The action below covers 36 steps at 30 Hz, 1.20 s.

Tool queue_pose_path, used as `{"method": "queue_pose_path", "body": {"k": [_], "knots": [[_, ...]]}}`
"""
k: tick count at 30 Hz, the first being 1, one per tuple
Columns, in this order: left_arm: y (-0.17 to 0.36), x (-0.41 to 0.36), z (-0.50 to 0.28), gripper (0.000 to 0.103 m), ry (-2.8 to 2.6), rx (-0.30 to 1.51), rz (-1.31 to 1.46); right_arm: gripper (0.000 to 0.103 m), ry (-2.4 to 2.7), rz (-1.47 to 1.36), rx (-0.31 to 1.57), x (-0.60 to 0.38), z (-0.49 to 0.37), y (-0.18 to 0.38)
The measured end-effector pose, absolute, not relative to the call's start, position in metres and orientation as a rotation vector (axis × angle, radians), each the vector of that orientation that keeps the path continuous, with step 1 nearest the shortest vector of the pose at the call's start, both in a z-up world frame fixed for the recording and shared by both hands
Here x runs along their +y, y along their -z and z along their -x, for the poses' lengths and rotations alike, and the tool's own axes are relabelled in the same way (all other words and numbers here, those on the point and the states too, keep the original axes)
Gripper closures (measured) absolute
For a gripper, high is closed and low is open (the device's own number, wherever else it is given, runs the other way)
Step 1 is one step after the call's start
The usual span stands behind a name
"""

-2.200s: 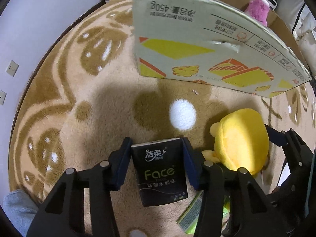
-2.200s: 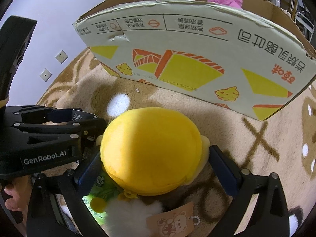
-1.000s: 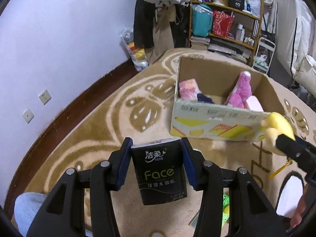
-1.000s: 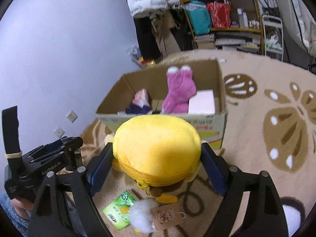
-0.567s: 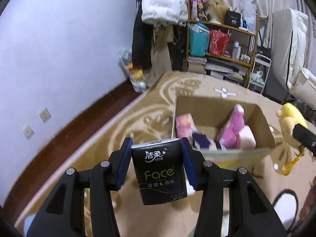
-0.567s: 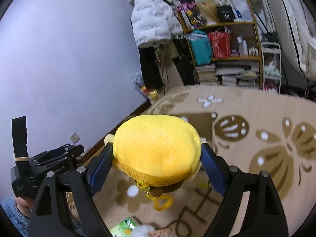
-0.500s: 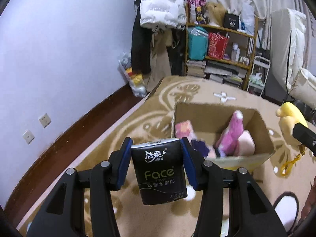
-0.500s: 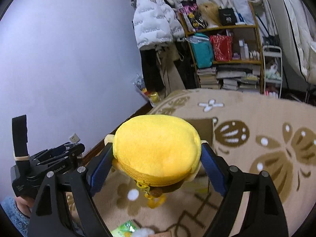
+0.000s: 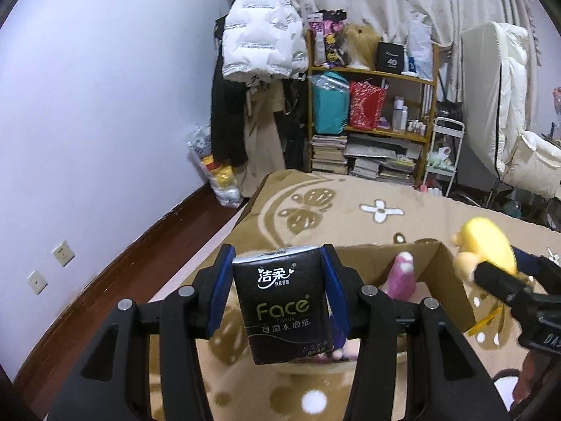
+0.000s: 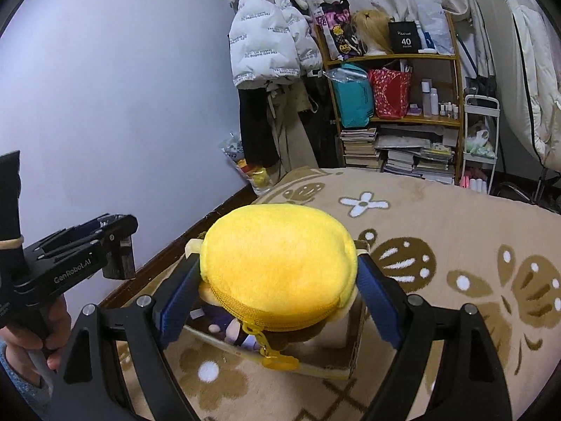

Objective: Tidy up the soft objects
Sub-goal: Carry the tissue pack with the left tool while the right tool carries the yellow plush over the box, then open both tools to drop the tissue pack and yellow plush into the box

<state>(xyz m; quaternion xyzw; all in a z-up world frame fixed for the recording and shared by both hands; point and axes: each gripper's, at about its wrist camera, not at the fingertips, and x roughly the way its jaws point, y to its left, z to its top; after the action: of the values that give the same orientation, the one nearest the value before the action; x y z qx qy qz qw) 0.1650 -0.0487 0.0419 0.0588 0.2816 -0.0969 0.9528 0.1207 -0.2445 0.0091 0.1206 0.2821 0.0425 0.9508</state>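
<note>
The left hand-held gripper is clamped on a black tissue pack, held upright in the air on the near side of the open cardboard box. The right hand-held gripper squeezes a round yellow plush pouch between its blue pads, also raised, just over the box's near edge as far as the right wrist view shows.

Some sorting looks done: a pink plush already stands inside the box, and other soft items lie beside it, partly hidden behind the pack and pouch. Neither carried item is in the box yet, so two drops remain. Both seem poised for that: each needs to travel a little forward over the opening, then be let go. Whether more soft things wait on the rug cannot be told from here.
</note>
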Motion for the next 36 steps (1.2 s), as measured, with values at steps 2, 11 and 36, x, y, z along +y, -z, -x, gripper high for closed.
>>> {"method": "queue_pose_path", "body": {"k": [2, 11, 36], "knots": [[-0.039, -0.054, -0.168, 0.055, 0.209, 0.563, -0.116, 0.012, -0.088, -0.242, 0.579, -0.246, -0.128, -0.004], [-0.004, -0.077, -0.183, 0.055, 0.288, 0.633, -0.158, 0.012, -0.092, -0.239, 0.629, -0.248, -0.148, 0.022], [0.008, -0.055, -0.186, 0.013, 0.193, 0.728, -0.178, 0.000, -0.074, -0.238, 0.705, -0.243, -0.145, 0.031]]}}
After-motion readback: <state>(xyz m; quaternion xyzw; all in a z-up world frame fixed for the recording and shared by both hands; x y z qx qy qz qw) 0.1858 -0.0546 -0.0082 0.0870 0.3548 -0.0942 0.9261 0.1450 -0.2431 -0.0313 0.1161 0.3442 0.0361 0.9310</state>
